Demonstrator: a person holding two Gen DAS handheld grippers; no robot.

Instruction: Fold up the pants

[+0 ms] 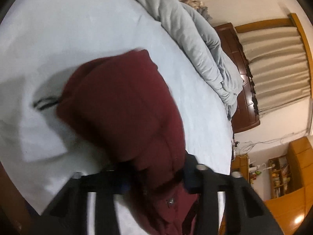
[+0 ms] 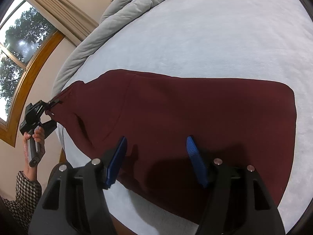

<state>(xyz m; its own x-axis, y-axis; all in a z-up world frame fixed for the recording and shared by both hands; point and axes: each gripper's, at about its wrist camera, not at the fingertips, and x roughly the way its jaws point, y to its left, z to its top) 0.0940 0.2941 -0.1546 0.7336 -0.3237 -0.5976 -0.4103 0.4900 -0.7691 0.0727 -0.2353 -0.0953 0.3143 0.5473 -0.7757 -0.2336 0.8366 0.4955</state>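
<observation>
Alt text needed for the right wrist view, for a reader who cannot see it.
Maroon pants lie spread on a pale blue bed, with the open right gripper poised over their near edge. At far left, the left gripper pinches one end of the pants; a grey duvet is bunched behind.

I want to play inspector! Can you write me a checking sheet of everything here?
Surface: bed with pale blue sheet.
Job's things: dark red pants, lying across the bed.
Clutter: grey quilt bunched along the far edge.
Grippers: left gripper shut on the pants' end; right gripper open, above the pants.
Cables: wires on the wall.
Surroundings: window, curtains, wooden shelves.
</observation>
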